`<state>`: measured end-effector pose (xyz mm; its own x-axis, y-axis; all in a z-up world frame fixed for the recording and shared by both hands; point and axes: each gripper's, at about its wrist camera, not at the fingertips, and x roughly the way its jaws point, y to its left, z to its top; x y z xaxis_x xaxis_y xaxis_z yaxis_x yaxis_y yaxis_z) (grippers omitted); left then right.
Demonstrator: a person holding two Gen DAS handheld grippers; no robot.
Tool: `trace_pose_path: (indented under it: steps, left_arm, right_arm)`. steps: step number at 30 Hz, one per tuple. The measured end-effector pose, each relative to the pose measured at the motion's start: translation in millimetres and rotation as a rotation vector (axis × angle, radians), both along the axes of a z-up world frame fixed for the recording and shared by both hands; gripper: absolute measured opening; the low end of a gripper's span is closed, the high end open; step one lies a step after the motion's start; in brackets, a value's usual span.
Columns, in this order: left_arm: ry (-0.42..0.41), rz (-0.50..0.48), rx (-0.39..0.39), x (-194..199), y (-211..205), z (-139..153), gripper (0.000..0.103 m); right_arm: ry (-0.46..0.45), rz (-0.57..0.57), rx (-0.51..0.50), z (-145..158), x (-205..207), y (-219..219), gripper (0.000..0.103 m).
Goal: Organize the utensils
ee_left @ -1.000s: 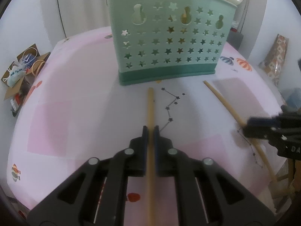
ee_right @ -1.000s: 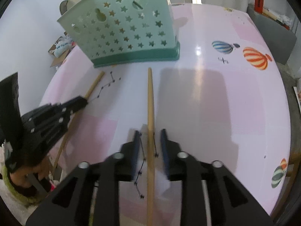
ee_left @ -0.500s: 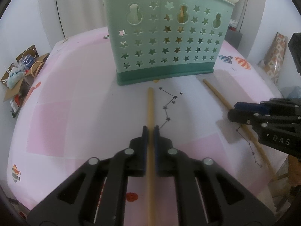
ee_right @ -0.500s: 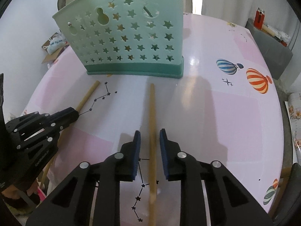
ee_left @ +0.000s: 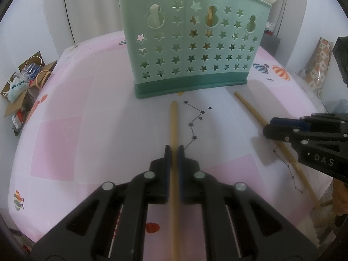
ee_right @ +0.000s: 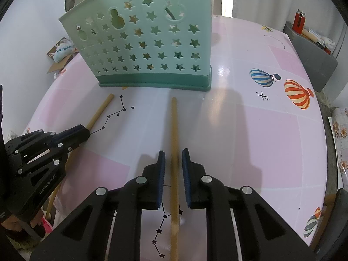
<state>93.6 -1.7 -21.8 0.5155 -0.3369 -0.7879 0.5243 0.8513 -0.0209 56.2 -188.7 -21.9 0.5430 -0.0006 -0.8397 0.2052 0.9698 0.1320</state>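
Left tool [ee_left: 174, 150] clamped on a chopstick [ee_left: 174, 126] lying on the bench [ee_left: 87, 130]. Right tool [ee_right: 173, 154] has just been closing around the other chopstick [ee_right: 174, 130], pads not yet touching it. Both sticks point at the green caddy [ee_left: 191, 43] behind.

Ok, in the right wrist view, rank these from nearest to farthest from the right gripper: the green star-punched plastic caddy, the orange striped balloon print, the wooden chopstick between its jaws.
1. Wooden chopstick, between the right gripper jaws.
2. Green star-punched plastic caddy, straight ahead.
3. Orange striped balloon print, far right.
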Motion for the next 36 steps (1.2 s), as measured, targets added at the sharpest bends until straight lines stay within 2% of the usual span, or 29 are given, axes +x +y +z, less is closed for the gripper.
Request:
trace_pose_path:
  steps: [10, 13, 14, 24, 26, 31, 36]
  left_arm:
    - [0.022, -0.013, -0.02, 2.7, 2.1, -0.3, 0.006]
    - [0.028, -0.023, -0.009, 8.2, 2.3, 0.0, 0.02]
    - [0.036, -0.028, -0.012, 11.1, 2.7, 0.1, 0.021]
    - [0.021, -0.051, 0.04, 35.9, -8.5, 0.2, 0.02]
    - [0.016, -0.054, 0.043, 36.9, -9.9, 0.2, 0.017]
    - [-0.001, -0.067, 0.054, 31.3, -9.1, 0.3, 0.01]
    - [-0.009, -0.069, 0.062, 24.8, -6.4, 0.7, 0.008]
  right_arm:
    - [0.0, -0.003, 0.008, 0.0, -0.1, -0.9, 0.016]
    - [0.005, -0.008, 0.025, 0.3, 0.8, -3.5, 0.016]
    - [0.006, -0.01, 0.032, 0.4, 1.0, -4.7, 0.016]
    - [0.011, 0.005, 0.04, 0.6, 10.5, -8.4, 0.017]
    - [0.002, 0.005, 0.034, 0.3, 14.2, -8.3, 0.017]
    - [-0.007, -0.006, -0.003, -0.7, 16.1, -4.7, 0.007]
    - [-0.006, 0.004, -0.001, -0.1, 10.9, -0.4, 0.007]
